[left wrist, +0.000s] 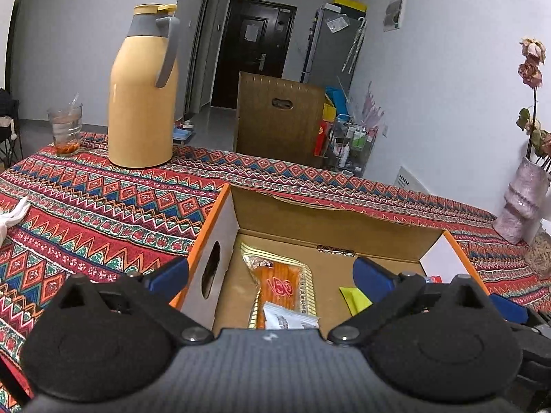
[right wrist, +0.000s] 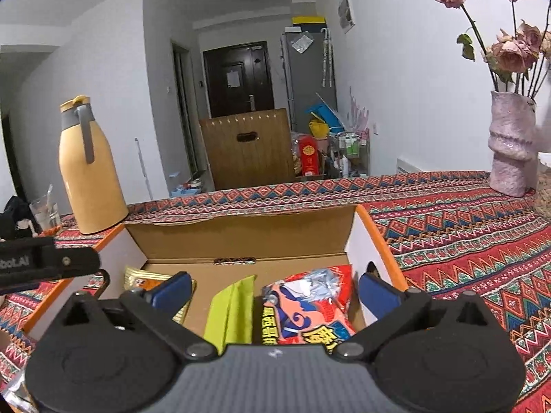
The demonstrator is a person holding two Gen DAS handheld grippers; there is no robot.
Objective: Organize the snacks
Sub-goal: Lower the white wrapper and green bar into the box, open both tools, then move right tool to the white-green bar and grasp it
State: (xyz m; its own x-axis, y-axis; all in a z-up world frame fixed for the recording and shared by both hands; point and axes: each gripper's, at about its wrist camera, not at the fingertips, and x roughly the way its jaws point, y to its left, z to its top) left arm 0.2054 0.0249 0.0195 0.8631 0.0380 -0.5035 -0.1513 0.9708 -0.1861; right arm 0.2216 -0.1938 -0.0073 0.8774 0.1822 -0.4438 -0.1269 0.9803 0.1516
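An open cardboard box (left wrist: 330,227) with an orange rim stands on the patterned tablecloth, right below both grippers. In the left wrist view it holds an orange stick packet (left wrist: 279,285) with a gold border, a small white packet (left wrist: 289,320) and a green packet (left wrist: 354,297). My left gripper (left wrist: 272,275) hangs open over the box's left side, nothing between its blue pads. In the right wrist view the box (right wrist: 241,237) holds the green packet (right wrist: 230,313), a red and pink bag (right wrist: 310,306) and the gold packet (right wrist: 137,278). My right gripper (right wrist: 275,292) is open above them, touching none.
A yellow thermos jug (left wrist: 143,103) and a glass (left wrist: 65,127) stand at the table's far left. A pink vase (right wrist: 509,148) with dried roses stands at the far right. Beyond the table are a brown crate (right wrist: 248,151) and a trolley.
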